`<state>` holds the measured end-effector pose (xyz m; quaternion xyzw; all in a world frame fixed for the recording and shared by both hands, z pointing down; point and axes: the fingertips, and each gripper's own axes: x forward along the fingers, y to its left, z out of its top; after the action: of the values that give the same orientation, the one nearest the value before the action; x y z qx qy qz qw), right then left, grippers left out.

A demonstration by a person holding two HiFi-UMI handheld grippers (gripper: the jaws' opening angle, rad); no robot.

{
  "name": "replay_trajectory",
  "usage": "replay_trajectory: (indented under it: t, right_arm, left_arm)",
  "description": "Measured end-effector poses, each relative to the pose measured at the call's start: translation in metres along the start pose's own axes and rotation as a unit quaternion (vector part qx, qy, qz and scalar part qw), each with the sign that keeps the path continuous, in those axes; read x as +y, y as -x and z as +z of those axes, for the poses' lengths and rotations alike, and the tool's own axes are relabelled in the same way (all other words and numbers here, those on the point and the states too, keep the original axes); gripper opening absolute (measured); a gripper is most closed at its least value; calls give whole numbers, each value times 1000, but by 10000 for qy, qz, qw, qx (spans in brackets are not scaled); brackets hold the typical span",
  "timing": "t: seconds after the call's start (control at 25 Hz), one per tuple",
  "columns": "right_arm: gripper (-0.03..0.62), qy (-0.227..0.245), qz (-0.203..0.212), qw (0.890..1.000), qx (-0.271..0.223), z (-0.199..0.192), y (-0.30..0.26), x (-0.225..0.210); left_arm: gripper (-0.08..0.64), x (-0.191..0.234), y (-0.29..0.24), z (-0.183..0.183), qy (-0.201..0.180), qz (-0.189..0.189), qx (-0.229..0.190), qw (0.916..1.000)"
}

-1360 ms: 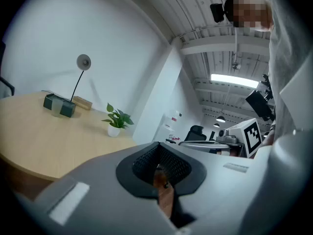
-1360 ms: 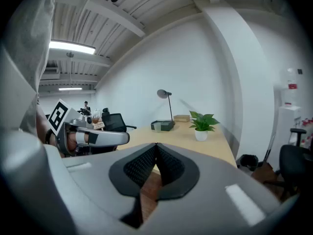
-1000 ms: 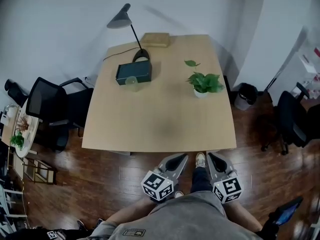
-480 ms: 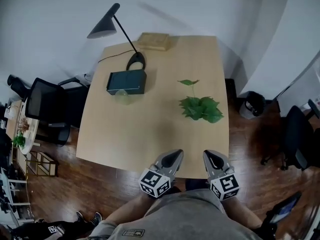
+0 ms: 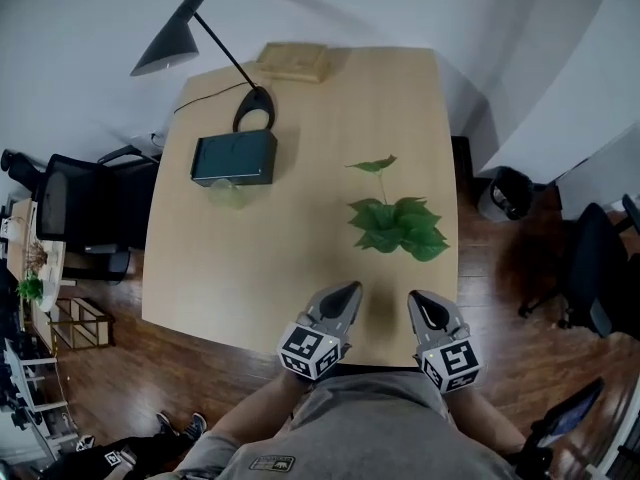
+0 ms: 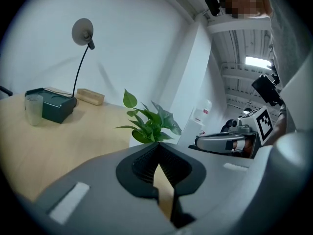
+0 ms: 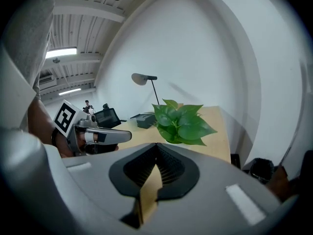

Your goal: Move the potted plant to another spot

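Note:
The potted plant (image 5: 397,226) stands on the right half of the light wooden table (image 5: 290,258), its broad green leaves hiding the pot from above. It shows ahead in the left gripper view as the plant (image 6: 150,121) and close in the right gripper view as the plant (image 7: 182,122). My left gripper (image 5: 347,293) hovers over the table's near edge, shut and empty. Beside it my right gripper (image 5: 418,302) is shut too, with nothing in it, just short of the plant's near leaves.
A black desk lamp (image 5: 190,38), a dark green box (image 5: 234,158) and a clear cup (image 5: 229,194) sit at the table's far left. A wooden block (image 5: 292,61) lies at the far edge. Black chairs (image 5: 75,213) stand left, a bin (image 5: 509,192) right.
Both grippers have come forward from over the floor to above the table's near edge. The plant now lies much closer in front of them. Both stayed shut.

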<state>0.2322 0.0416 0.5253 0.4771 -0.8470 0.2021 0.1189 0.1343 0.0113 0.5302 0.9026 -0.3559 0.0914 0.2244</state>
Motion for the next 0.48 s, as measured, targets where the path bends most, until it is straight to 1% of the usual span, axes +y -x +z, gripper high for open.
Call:
replay_trajectory:
  t: [0.16, 0.32, 0.44, 0.48]
  right_arm:
    - [6, -87, -97, 9998, 158, -9, -15, -10]
    - [6, 221, -144, 9987, 436, -24, -33, -23]
    - [12, 377, -148, 9973, 606, -36, -48, -33]
    - [17, 438, -123, 9969, 641, -39, -54, -35]
  left_arm:
    - [0, 15, -22, -9, -214, -72, 199, 9995]
    - [0, 30, -42, -20, -458, -42, 402, 9981]
    - [0, 41, -55, -31, -690, -89, 576, 9959]
    - [38, 45, -60, -34, -804, -127, 619, 9948]
